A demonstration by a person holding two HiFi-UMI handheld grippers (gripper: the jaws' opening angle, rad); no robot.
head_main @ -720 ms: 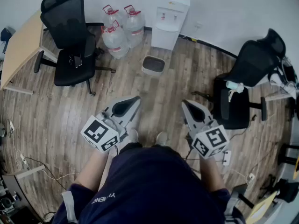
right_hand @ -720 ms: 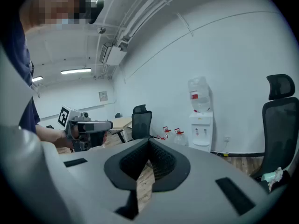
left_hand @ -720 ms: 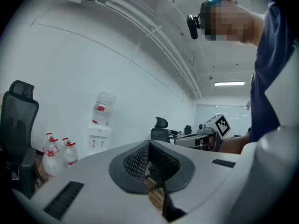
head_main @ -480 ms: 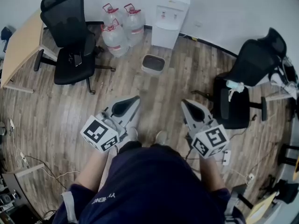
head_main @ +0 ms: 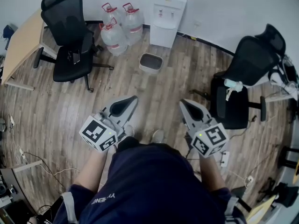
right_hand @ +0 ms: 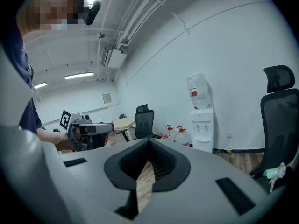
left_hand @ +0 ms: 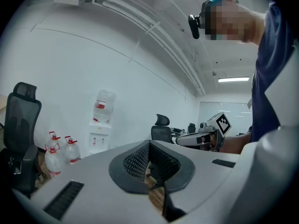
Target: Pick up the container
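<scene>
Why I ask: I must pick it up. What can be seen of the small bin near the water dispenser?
The bin is small, rounded-rectangular, with a pale grey rim and a dark inside; it looks like plastic. It stands upright, open-topped, on the wood floor, just in front of the white dispenser and, in the head view, right of the jugs. Only the floor touches it; its contents cannot be told.

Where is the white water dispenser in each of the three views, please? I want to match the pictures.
Head view: water dispenser at the top centre, against the wall.
Left gripper view: water dispenser left of centre, in the background.
Right gripper view: water dispenser right of centre, against the wall.
Shared landmark: the red-capped water bottles on the floor, to its left in all three views.
</scene>
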